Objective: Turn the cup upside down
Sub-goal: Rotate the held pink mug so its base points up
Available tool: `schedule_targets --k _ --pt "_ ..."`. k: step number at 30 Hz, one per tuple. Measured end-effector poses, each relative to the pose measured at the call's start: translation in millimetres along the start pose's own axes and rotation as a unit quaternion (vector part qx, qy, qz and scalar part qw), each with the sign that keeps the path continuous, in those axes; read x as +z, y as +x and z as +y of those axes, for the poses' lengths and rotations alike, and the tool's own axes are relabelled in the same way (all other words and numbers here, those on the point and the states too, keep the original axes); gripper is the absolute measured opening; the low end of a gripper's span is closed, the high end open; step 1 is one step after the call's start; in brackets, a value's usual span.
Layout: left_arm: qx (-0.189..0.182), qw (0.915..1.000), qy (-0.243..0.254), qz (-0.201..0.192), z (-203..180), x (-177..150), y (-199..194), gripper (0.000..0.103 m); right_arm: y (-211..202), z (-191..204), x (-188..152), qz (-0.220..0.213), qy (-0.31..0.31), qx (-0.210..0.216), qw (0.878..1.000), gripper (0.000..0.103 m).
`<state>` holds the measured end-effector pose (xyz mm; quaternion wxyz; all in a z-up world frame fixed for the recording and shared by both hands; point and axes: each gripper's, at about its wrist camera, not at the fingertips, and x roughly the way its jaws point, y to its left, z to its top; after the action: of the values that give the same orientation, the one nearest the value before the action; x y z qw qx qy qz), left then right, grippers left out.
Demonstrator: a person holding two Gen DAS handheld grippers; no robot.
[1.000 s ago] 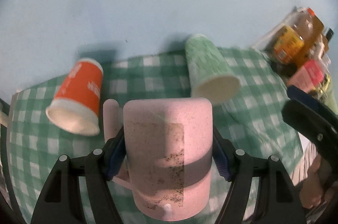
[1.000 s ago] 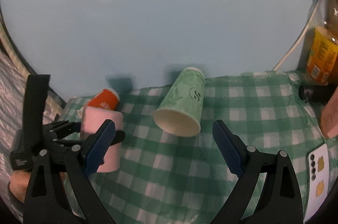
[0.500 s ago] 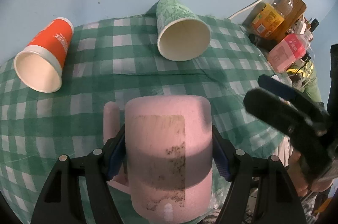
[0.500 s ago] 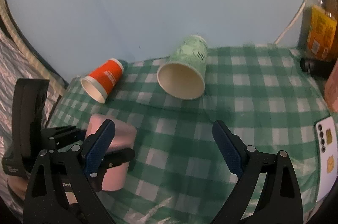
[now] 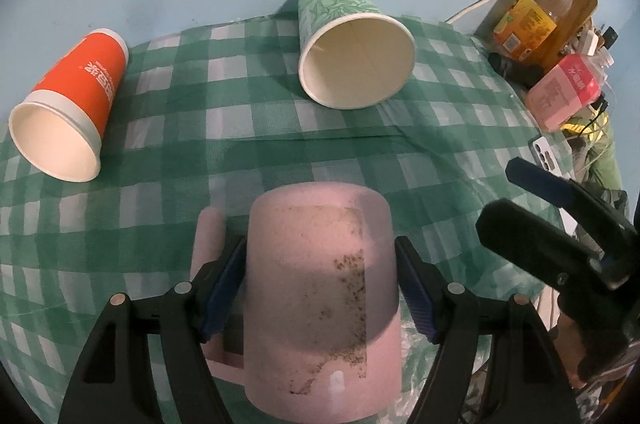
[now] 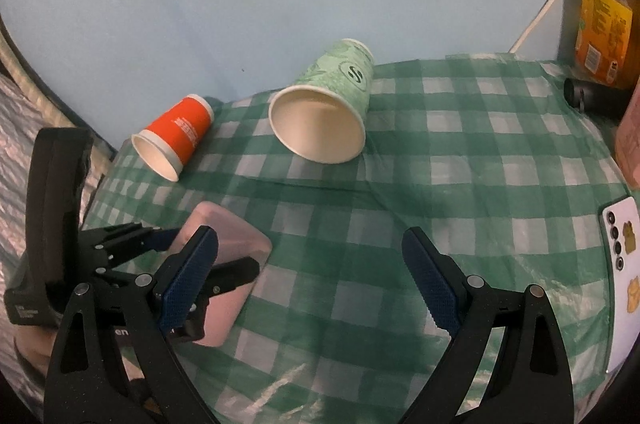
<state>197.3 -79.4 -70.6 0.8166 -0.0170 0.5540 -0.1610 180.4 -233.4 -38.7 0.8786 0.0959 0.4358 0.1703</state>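
Note:
My left gripper (image 5: 320,288) is shut on a pink mug (image 5: 320,288), its closed base pointing away from me and its handle on the left. In the right wrist view the mug (image 6: 228,264) hangs tilted over the cloth's left edge, held by the left gripper (image 6: 192,256). My right gripper (image 6: 310,280) is open and empty above the checked cloth; it also shows at the right of the left wrist view (image 5: 560,224). A green paper cup (image 5: 352,40) and an orange paper cup (image 5: 72,108) lie on their sides.
A green checked cloth (image 6: 480,184) covers the table against a pale blue wall. Bottles (image 5: 540,12) and a pink container (image 5: 564,92) stand at the far right. A white phone (image 6: 624,236) lies at the right edge.
Both grippers have tipped down and moved toward the table. The pink mug stays gripped in the left one and has come lower over the cloth. The paper cups have not moved.

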Motion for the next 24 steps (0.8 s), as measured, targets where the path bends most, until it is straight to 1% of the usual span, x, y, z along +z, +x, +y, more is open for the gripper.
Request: schedule_targets --k 1,8,11,12,13,16,20,24 --pt "0.002 1.0000 -0.002 -0.002 0 1 -1 0.080 0 -1 0 0.002 0.001 0.001 1.000 0.093" --pt "-0.002 0.9994 -0.007 -0.035 6 0 -28 0.081 -4 -7 4 0.001 0.026 0.008 1.000 0.093" --pt "0.003 0.9986 -0.007 -0.052 13 -6 -44 0.082 -5 -6 6 0.009 0.035 0.025 0.999 0.093" --pt "0.009 0.9982 -0.007 -0.059 15 -9 -49 0.085 -5 -5 7 0.013 0.039 0.030 0.999 0.093" --pt "0.014 0.9979 -0.006 -0.063 16 -11 -52 0.087 -3 -3 7 0.018 0.042 0.036 0.998 0.093" --pt "0.018 0.9970 -0.007 -0.075 26 -18 -63 0.087 1 4 8 0.027 0.045 0.042 0.998 0.093" --pt "0.014 0.9959 -0.026 -0.085 45 -24 -72 0.087 11 17 6 0.040 0.043 0.052 0.997 0.093" --pt "0.026 0.9943 -0.043 -0.094 63 -29 -76 0.087 23 29 5 0.063 0.043 0.065 0.995 0.093"
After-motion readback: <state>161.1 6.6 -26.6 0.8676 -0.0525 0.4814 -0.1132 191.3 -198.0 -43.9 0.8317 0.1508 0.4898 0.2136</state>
